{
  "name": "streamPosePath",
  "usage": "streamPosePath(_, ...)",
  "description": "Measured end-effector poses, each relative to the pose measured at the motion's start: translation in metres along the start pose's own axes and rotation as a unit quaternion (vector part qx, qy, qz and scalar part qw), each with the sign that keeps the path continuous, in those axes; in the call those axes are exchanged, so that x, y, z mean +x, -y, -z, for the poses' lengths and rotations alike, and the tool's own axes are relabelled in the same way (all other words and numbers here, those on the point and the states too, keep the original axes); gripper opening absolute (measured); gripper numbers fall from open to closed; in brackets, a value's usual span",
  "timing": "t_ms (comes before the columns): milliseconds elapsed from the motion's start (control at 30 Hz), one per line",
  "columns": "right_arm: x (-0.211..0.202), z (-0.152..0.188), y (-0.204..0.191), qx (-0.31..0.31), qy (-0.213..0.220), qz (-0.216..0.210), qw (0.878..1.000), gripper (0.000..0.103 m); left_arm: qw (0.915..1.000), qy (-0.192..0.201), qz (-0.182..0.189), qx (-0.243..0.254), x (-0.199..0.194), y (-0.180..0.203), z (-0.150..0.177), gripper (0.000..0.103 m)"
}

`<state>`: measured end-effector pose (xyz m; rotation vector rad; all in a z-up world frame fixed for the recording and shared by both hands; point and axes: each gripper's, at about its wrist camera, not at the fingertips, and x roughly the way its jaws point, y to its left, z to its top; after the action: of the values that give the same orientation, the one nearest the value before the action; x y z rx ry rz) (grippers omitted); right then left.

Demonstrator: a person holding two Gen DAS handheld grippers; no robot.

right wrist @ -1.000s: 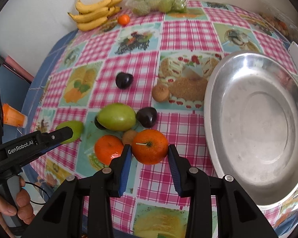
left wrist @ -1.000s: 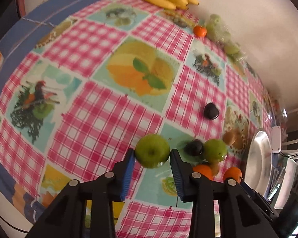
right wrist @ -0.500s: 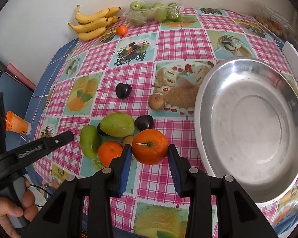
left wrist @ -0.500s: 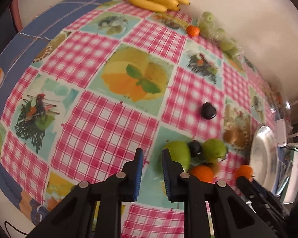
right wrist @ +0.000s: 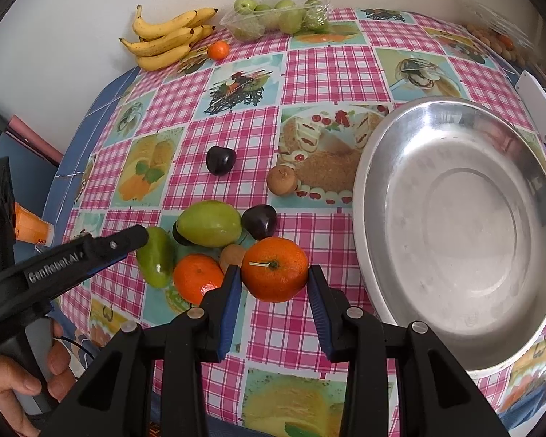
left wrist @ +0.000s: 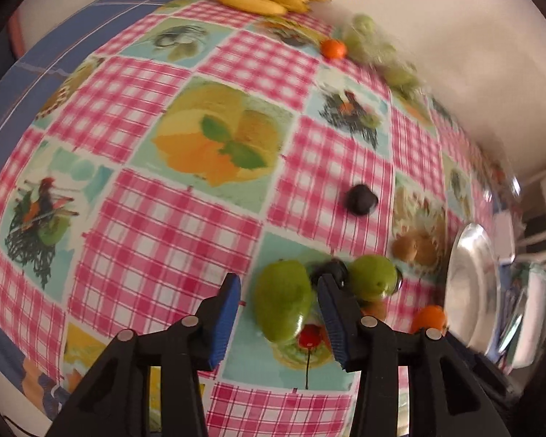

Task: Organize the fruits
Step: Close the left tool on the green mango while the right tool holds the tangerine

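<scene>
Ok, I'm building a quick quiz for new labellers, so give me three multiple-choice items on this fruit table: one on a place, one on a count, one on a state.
1. Where do the bananas lie? A in the metal bowl; B by the wall, at the far edge; C beside the plums.
2. How many oranges show in the right wrist view? A one; B three; C five.
3. The right tongs are: A open and empty; B shut on a plum; C shut on an orange.
Answers: B, the bunch lies against the wall; B, one held, one beside it, a small one near the bananas; C, both pads press the orange.
</scene>
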<state>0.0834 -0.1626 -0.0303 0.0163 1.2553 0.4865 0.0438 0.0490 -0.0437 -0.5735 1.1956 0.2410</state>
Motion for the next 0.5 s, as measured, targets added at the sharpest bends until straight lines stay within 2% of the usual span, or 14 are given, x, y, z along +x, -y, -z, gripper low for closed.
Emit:
streamPosePath(167, 0.003, 0.001, 0.000, -0.001, -0.005, 0.002, 1.000, 0.038, 0.9990, -0.041, -0.014, 0.011, 0.021, 0.004, 0.005, 0.048)
streamPosePath(200, 0.004, 0.001, 0.000, -0.001, -0.006, 0.002, 1.000, 0.038, 0.9990, -0.041, -0.015, 0.011, 0.022, 0.003, 0.005, 0.047)
streamPosePath(267, 0.004, 0.002, 0.001, 0.000, -0.007, 0.002, 1.000, 0.038, 0.9993, -0.035, -0.010, 0.010, 0.019, 0.002, 0.004, 0.039)
streamPosePath(500, -0.001, 0.001, 0.001, 0.001, 0.000, -0.003, 1.000, 0.038, 0.9999, -0.008, 0.008, 0.010, 0.003, 0.000, 0.003, 0.039)
